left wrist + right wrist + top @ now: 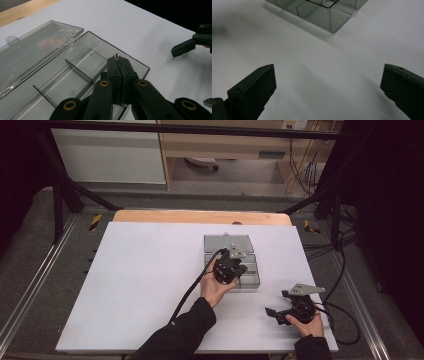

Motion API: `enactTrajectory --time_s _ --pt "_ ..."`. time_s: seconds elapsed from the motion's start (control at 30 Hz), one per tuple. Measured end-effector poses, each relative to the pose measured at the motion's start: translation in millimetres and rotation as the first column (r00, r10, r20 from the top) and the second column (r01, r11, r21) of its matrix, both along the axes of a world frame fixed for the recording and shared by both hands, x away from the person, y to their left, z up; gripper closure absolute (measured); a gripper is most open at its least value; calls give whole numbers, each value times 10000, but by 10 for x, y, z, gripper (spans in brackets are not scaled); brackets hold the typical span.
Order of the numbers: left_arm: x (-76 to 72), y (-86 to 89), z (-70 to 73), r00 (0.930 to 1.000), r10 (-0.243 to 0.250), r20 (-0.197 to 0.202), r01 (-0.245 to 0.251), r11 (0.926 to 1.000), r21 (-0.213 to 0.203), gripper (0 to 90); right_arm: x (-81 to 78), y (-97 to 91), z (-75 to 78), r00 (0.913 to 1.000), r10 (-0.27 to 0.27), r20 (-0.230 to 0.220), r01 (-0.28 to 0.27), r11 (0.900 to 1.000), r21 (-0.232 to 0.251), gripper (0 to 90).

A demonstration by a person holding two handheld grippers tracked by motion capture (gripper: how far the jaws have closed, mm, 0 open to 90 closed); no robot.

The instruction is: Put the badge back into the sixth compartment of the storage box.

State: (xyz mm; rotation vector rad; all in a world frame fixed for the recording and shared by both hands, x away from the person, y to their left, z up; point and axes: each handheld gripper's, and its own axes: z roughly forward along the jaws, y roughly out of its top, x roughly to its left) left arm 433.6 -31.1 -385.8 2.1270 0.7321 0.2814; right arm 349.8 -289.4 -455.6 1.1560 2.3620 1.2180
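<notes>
A clear grey plastic compartment box point(250, 281) lies open on the white table top point(140, 285), with its lid point(227, 242) folded flat behind it. My left gripper point(235, 272) hovers over the box. In the left gripper view the gripper point(119, 61) is shut on a small brass pin point(116, 56), whose tip pokes out above the box's end compartment point(100, 57). Thin dividers point(78, 71) split the box inside. My right gripper point(276, 303) rests low near the table's front right, open, with nothing between its fingers point(253, 87); the box corner point(329, 17) lies ahead of it.
A strip of wooden table point(200, 216) shows behind the white top. Black frame bars point(60, 195) and cables point(340, 270) run along the sides, over grey floor. My right gripper point(186, 43) is visible off to the right in the left gripper view.
</notes>
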Motion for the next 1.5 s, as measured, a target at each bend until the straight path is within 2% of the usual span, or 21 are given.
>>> enactTrajectory --time_s 0.37,1.03,1.2,1.4,1.5 --pt "22 -117 -134 9998 -160 -124 162 9997 186 885 0 0 0 10000 5 16 -5 10000 3 5" --pt "48 -214 -371 9985 -255 -476 286 9975 652 884 -1 1 0 10000 17 27 -17 10000 16 6" --pt "50 -227 -402 9981 -285 -552 330 9961 814 884 0 0 1 10000 15 38 -15 10000 11 5" --pt "36 -231 -406 9985 -370 -400 407 9947 946 875 -1 -2 2 10000 10 46 -10 10000 9 6" --pt "29 -219 -387 9988 -344 -357 379 9939 1040 817 0 0 0 10000 12 29 -12 10000 8 6"
